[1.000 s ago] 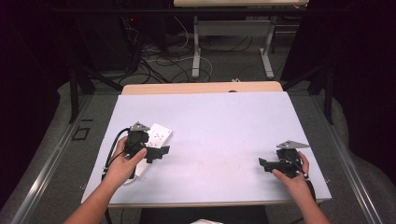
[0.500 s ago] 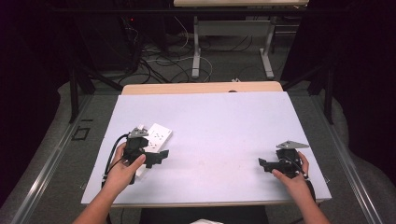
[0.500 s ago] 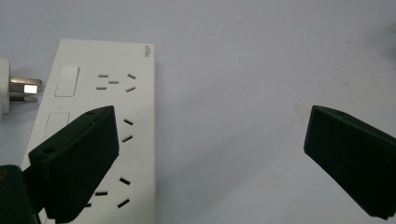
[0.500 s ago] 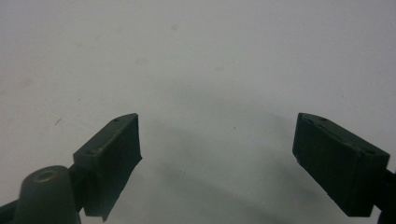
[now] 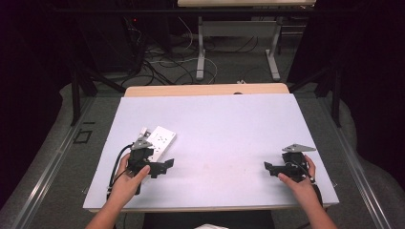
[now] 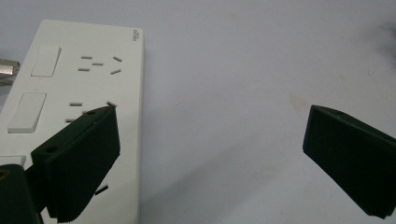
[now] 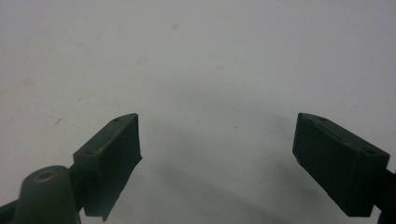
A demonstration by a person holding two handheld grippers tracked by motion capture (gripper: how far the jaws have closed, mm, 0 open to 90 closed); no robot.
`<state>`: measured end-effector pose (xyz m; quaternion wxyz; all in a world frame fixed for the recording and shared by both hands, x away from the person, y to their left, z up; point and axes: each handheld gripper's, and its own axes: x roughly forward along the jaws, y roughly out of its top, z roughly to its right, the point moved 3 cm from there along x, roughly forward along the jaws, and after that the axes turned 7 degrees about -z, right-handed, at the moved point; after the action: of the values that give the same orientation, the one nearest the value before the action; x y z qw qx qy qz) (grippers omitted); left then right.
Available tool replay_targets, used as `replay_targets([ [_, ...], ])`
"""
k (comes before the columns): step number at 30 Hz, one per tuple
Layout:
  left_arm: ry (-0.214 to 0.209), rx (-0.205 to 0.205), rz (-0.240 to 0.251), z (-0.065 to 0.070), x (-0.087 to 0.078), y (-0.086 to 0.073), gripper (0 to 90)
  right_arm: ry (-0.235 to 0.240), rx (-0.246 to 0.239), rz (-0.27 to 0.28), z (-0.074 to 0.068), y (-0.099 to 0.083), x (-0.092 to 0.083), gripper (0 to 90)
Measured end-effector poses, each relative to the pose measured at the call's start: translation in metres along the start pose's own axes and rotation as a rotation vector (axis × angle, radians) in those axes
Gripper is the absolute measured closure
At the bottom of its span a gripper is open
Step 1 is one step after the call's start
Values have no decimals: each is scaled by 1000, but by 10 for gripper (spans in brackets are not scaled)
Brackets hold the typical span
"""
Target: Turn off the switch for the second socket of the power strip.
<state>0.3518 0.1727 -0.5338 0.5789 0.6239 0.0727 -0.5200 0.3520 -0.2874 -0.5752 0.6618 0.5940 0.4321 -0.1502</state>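
A white power strip [image 5: 160,140] [image 6: 79,84] with socket holes and flat switches lies flat on the left part of the white table [image 5: 224,138]. My left gripper [image 5: 163,165] [image 6: 210,126] stands open just in front of the strip; in the left gripper view one jaw overlaps the strip's near edge and the other hangs over bare table. My right gripper [image 5: 268,168] [image 7: 217,140] rests open near the table's right front, jaws wide apart with nothing between them.
A wooden strip [image 5: 205,89] edges the table's far side. Beyond it stand desk legs [image 5: 201,47] and loose cables [image 5: 162,62] on the floor. A black cable [image 5: 117,164] trails from my left gripper.
My left gripper has drawn back toward the table's front edge, away from the power strip, baring more of it. The right gripper has stayed put.
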Motion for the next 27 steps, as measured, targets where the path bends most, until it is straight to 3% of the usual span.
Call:
replay_targets([
  [4, -2, -3, 28, 3, 3, -3, 43, -2, 1, 0, 0, 0, 0, 146],
  [7, 1, 20, 28, 4, 4, -5, 45, -2, -2, 0, 0, 0, 0, 146],
  [12, -3, 12, 37, 6, 8, -9, 45, -2, -3, 0, 0, 0, 0, 146],
  [21, -12, 8, 27, 9, 19, -17, 47, 2, -8, -1, 0, 0, 1, 146],
  [27, -5, 27, 11, 11, 25, -21, 47, 0, -12, 1, 0, 0, 1, 146],
])
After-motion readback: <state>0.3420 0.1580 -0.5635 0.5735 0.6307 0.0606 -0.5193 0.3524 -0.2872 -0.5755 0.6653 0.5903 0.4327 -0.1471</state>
